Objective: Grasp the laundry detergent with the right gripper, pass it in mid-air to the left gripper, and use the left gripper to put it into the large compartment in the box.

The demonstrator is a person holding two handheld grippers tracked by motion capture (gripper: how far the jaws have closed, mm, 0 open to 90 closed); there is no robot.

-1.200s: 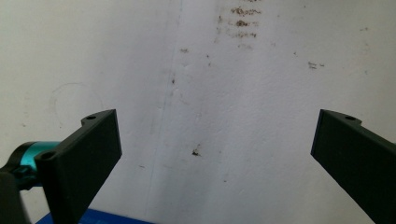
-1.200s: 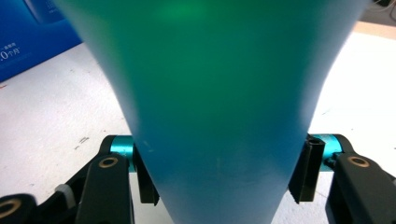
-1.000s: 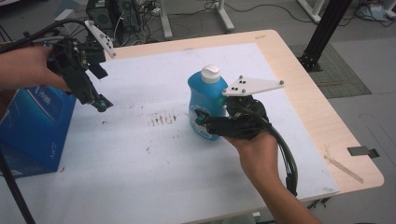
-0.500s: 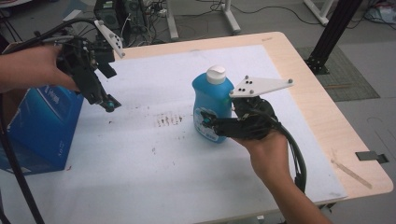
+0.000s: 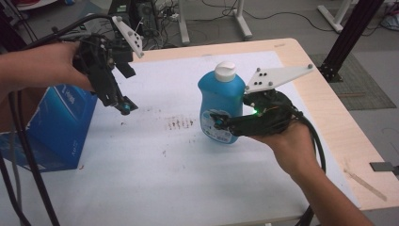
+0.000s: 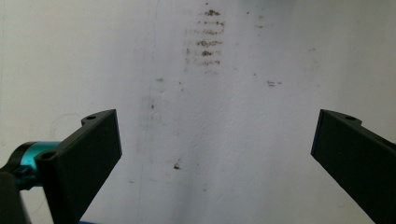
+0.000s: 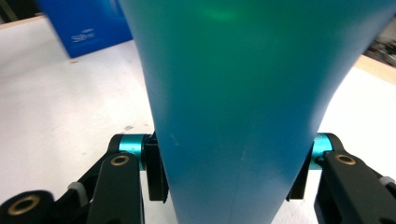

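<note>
1. A light wooden table (image 5: 329, 122) covered by a white sheet (image 5: 155, 174) stands on a grey floor with cables and stand legs behind its far edge; a patch of brown smudges (image 5: 181, 123) marks the sheet near its middle
2. The blue plastic detergent bottle with a white cap (image 5: 221, 101) stands upright, long axis vertical, right of the sheet's middle and nearer the table's right edge than its left
3. The right gripper (image 5: 226, 123) comes at the bottle from the right edge side, jaws level, clamped on the lower body; in the right gripper view the blue wall (image 7: 233, 116) sits pressed between both pads
4. The left gripper (image 5: 123, 106) hangs above the sheet near the left edge, well apart from the bottle, jaws pointing down and spread wide with nothing between them; its own view (image 6: 210, 154) looks down on bare sheet and the smudges
5. A dark blue cardboard box (image 5: 56, 127) sits at the left edge, just below the left hand
6. The bottle lies to the right of the left gripper, across the smudges, so the right hand is the one placed to carry it; I judge any move should keep the long axis upright
</note>
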